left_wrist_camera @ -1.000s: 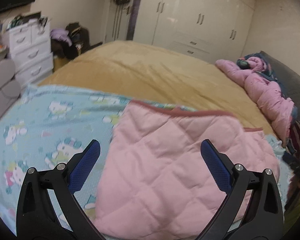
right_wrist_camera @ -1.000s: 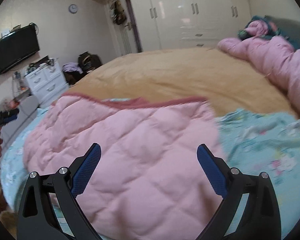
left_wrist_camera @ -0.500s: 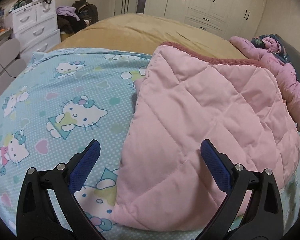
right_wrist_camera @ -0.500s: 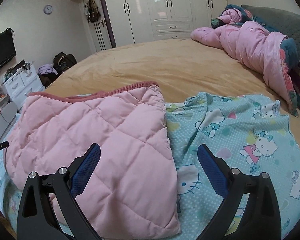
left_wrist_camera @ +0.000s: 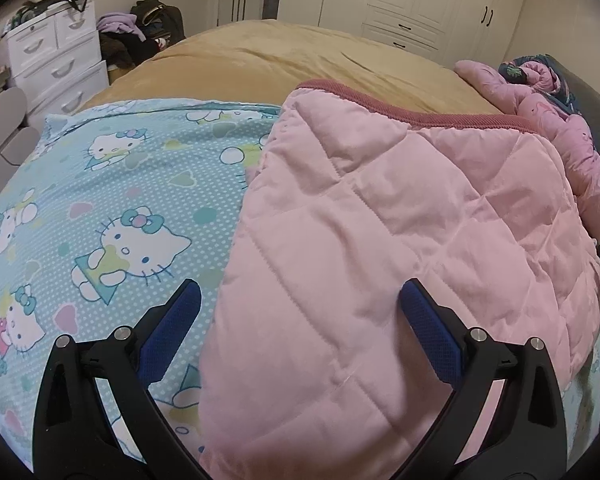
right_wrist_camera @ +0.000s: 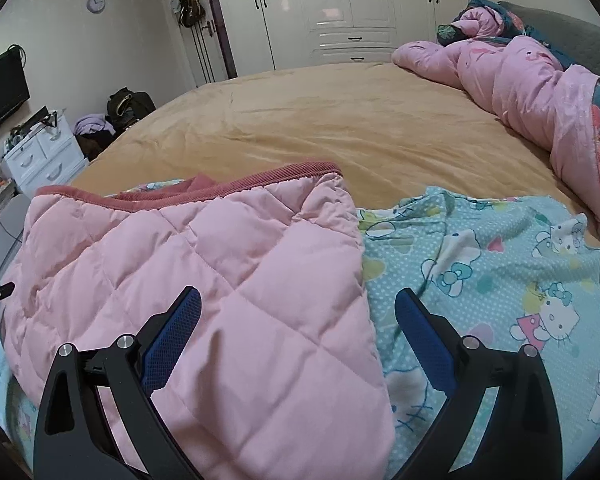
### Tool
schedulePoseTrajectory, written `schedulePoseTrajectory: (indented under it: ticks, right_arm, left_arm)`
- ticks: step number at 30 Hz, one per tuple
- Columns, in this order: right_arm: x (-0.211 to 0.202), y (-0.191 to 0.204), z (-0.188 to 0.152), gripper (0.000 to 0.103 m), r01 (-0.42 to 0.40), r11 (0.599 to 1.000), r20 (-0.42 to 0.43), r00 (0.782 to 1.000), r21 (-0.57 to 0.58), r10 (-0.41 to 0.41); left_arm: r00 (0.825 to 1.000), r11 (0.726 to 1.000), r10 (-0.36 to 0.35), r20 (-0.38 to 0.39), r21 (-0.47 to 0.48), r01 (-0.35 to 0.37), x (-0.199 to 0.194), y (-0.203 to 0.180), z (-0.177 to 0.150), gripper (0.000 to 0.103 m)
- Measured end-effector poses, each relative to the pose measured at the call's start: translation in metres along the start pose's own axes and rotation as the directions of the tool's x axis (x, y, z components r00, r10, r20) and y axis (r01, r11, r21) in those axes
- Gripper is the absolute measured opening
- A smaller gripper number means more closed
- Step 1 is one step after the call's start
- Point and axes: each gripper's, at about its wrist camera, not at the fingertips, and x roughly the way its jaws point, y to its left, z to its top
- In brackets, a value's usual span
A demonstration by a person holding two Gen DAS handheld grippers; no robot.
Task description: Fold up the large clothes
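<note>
- The pink quilted jacket (left_wrist_camera: 380, 248) lies flat on the cartoon-print sheet (left_wrist_camera: 100, 220) at the near edge of the bed (right_wrist_camera: 360, 128), already doubled into a rough rectangle with its ribbed hem on the far side.
- The left gripper (left_wrist_camera: 300, 304) hangs over the jacket's left edge, jaws spread, holding nothing.
- The right gripper (right_wrist_camera: 298, 308) hangs over the jacket's right edge, jaws likewise spread and empty.
- Judging by this, at least one fold is done; another halving or some smoothing may remain.
- A second pink garment (right_wrist_camera: 520, 68) lies crumpled at the far right, seemingly unfolded.
</note>
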Motion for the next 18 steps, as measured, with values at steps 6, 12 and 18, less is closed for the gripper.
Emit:
schedulePoseTrajectory:
  ticks: [6, 12, 18]
  right_arm:
    - [0.019, 0.003, 0.006, 0.097, 0.014, 1.000, -0.046, 0.999, -0.019, -0.015]
    - [0.029, 0.001, 0.009, 0.097, 0.020, 1.000, -0.054, 0.998, 0.000, -0.020]
    - [0.047, -0.002, 0.019, 0.097, 0.041, 0.999, -0.078, 0.996, -0.009, -0.042]
  left_arm:
    - [1.000, 1.000, 0.005, -0.014, 0.018, -0.005, 0.007, -0.008, 0.011, 0.094]
    - [1.000, 1.000, 0.001, -0.013, 0.018, -0.001, 0.011, -0.010, 0.016, 0.094]
    - [1.000, 1.000, 0.007, -0.020, 0.012, -0.006, 0.020, -0.009, 0.028, 0.094]
